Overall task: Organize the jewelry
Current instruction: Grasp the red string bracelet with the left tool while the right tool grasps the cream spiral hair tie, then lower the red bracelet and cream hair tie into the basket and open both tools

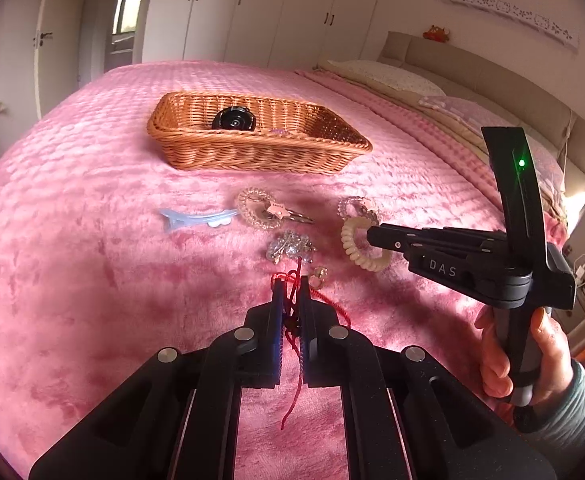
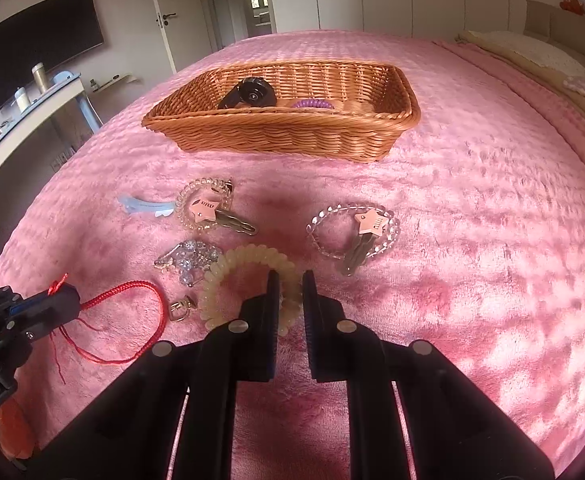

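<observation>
My left gripper [image 1: 290,284] is shut on a red cord bracelet [image 1: 292,312], low over the pink bed; the right wrist view shows the cord [image 2: 132,292] trailing from it [image 2: 66,292]. My right gripper [image 2: 290,276] is shut on a cream spiral hair tie [image 2: 248,260], which in the left wrist view [image 1: 352,248] lies at its tip [image 1: 372,236]. A wicker basket [image 1: 196,152] [image 2: 276,140] beyond holds a black round piece [image 2: 252,94] and a purple spiral tie [image 2: 312,103].
On the bedspread lie a blue hair clip [image 2: 144,206], a clear spiral tie with a pink star clip [image 2: 204,208], a clear bead bracelet with a star clip [image 2: 352,232], a crystal cluster [image 2: 188,260] and a small gold ring [image 2: 180,308]. Pillows [image 1: 392,76] lie far right.
</observation>
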Motion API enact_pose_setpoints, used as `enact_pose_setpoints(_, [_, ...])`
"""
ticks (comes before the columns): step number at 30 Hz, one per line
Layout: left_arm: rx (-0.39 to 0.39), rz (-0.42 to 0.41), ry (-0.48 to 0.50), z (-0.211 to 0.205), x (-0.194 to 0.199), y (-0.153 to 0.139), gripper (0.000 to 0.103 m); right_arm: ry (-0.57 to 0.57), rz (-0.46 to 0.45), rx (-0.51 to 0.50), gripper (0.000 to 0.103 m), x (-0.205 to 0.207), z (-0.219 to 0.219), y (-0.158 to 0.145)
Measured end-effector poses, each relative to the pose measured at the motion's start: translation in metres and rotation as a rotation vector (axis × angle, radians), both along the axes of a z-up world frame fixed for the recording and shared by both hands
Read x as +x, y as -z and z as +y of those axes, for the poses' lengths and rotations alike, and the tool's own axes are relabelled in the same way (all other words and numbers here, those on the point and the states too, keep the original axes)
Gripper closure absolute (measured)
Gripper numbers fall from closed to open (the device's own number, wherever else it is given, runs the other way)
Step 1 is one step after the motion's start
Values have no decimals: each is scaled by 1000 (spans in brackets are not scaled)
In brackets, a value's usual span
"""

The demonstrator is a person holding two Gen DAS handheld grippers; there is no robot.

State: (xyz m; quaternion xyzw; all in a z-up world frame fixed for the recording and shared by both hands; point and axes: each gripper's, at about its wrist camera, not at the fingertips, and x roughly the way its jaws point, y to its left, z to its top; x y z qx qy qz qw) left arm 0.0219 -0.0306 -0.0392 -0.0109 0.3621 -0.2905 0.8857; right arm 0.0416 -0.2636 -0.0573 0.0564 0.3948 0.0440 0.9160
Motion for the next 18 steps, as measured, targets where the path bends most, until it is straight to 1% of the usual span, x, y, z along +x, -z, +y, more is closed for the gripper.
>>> enact_pose_setpoints(7, [-77, -40, 9, 11, -4, -29, 99, -20, -57, 13, 93, -15, 0, -26])
enact_pose_setpoints(11, [-92, -77, 14, 10, -2, -47, 99, -34, -106, 16, 93, -20, 3, -49])
enact_pose_setpoints(15, [-94, -120, 26, 6, 12, -69, 99, -36, -152, 16, 93, -13, 1, -73])
enact_pose_setpoints(18, [-85, -156, 28, -2, 33, -89, 99, -28, -174, 5, 93, 6, -4, -90])
